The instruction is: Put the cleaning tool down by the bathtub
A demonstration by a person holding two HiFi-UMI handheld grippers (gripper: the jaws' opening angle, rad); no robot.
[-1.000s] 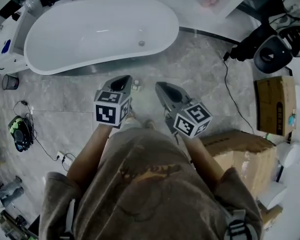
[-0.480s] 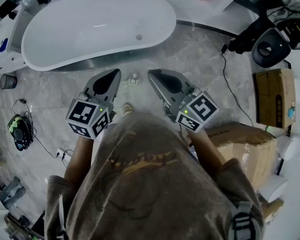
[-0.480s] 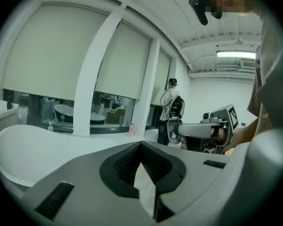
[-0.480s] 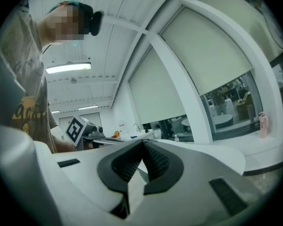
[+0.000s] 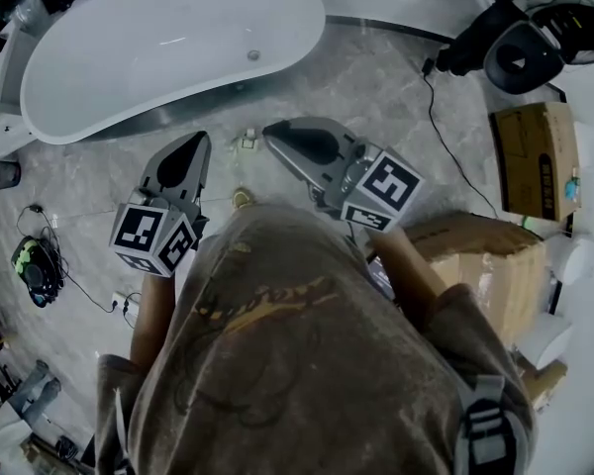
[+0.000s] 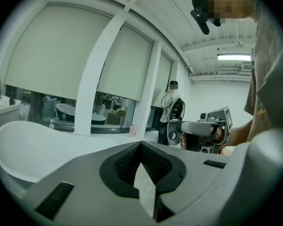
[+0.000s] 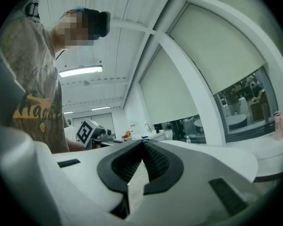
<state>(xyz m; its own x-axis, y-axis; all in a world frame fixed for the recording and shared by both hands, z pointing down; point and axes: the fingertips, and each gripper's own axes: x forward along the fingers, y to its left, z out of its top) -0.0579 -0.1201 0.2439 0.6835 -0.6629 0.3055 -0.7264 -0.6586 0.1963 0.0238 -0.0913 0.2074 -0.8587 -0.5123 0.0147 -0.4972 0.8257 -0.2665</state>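
The white oval bathtub (image 5: pixel 168 43) lies at the upper left of the head view, and its rim (image 6: pixel 23 147) shows at the left of the left gripper view. My left gripper (image 5: pixel 195 141) hangs over the grey floor just short of the tub, shut with nothing in it (image 6: pixel 141 145). To its right, my right gripper (image 5: pixel 270 128) points up and left and is shut and empty too (image 7: pixel 142 142). Each gripper view catches the other gripper in the distance. I cannot pick out a cleaning tool in either gripper.
A small pale object (image 5: pixel 247 140) lies on the floor between the gripper tips. A black round machine (image 5: pixel 520 52) with a trailing cable (image 5: pixel 445 146) sits at the upper right. Cardboard boxes (image 5: pixel 475 255) stand at the right, a small bin (image 5: pixel 2 173) and a cabled device (image 5: pixel 32 265) at the left.
The left gripper has moved left and drawn back toward the person, and the right gripper now lies flatter, pointing left. The tub has slid toward the view's upper left. Both stay shut and empty.
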